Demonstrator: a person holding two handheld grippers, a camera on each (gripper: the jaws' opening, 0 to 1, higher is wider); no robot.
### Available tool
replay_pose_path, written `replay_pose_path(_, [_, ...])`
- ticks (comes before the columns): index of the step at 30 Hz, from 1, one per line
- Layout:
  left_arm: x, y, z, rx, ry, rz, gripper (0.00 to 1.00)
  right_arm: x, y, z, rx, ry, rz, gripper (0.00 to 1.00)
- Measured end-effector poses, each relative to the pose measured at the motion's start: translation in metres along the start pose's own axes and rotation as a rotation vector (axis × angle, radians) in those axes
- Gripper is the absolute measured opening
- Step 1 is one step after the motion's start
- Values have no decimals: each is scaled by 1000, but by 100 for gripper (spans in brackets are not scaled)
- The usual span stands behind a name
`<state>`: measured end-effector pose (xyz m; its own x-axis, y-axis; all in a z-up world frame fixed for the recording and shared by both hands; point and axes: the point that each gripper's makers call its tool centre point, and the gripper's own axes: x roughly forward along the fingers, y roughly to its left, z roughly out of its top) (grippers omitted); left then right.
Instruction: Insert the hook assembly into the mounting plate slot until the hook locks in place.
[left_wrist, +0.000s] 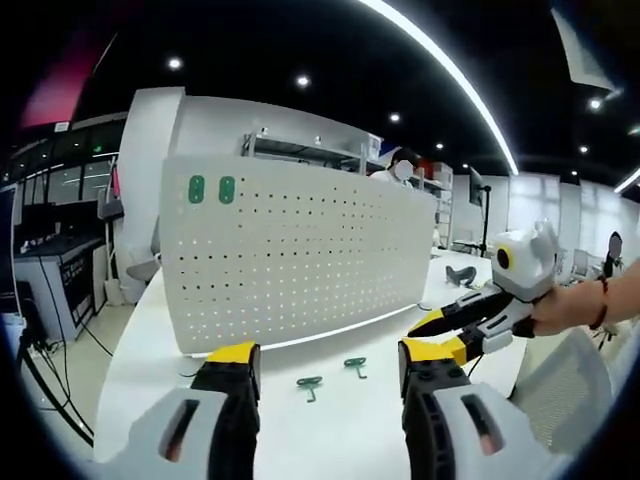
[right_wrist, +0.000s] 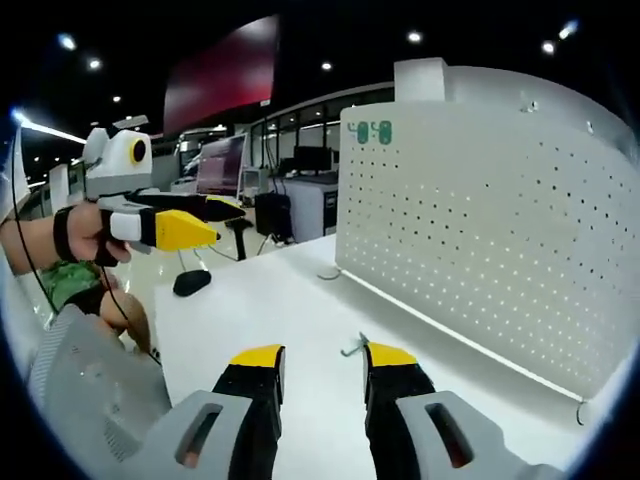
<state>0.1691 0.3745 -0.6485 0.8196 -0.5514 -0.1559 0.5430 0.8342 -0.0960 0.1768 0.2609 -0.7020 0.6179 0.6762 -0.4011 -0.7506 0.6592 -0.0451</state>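
A white pegboard mounting plate (left_wrist: 300, 250) stands upright on the white table (left_wrist: 150, 360); it also spans the right gripper view (right_wrist: 480, 220). Two green hook plates (left_wrist: 211, 189) sit in its top corner (right_wrist: 372, 131). Two green hook assemblies lie on the table in front of it, one (left_wrist: 310, 384) beside the other (left_wrist: 355, 365). My left gripper (left_wrist: 330, 355) is open above them, holding nothing. My right gripper (right_wrist: 323, 357) is open and empty, with a hook (right_wrist: 352, 348) on the table by its right jaw. Each gripper shows in the other's view, the right (left_wrist: 430, 328) and the left (right_wrist: 228, 222).
A black mouse-like object (right_wrist: 191, 282) lies on the table toward the end away from the board. A grey mesh chair back (right_wrist: 90, 390) stands at the table's near side. Desks with monitors (right_wrist: 300, 170) fill the room behind, and a person (left_wrist: 400, 168) stands behind the board.
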Motion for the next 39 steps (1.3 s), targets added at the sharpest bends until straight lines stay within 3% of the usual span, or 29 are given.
replay_pose_path(13, [-3, -12, -17, 21, 28, -60, 74, 27, -5, -9, -10, 61, 49, 35])
replay_pose_path(29, [0, -17, -29, 5, 51, -67, 76, 60, -30, -26, -48, 159, 78, 34])
replay_pose_path(35, [-2, -15, -34, -16, 61, -57, 77, 67, -32, -30, -61, 181, 95, 34])
replay_pose_path(36, [-2, -16, -32, -51, 57, -65, 77, 68, -33, -32, -62, 185, 98, 34])
replay_pose_path(39, [-2, -20, -29, -14, 56, -75, 78, 72, -32, -33, -29, 183, 113, 34])
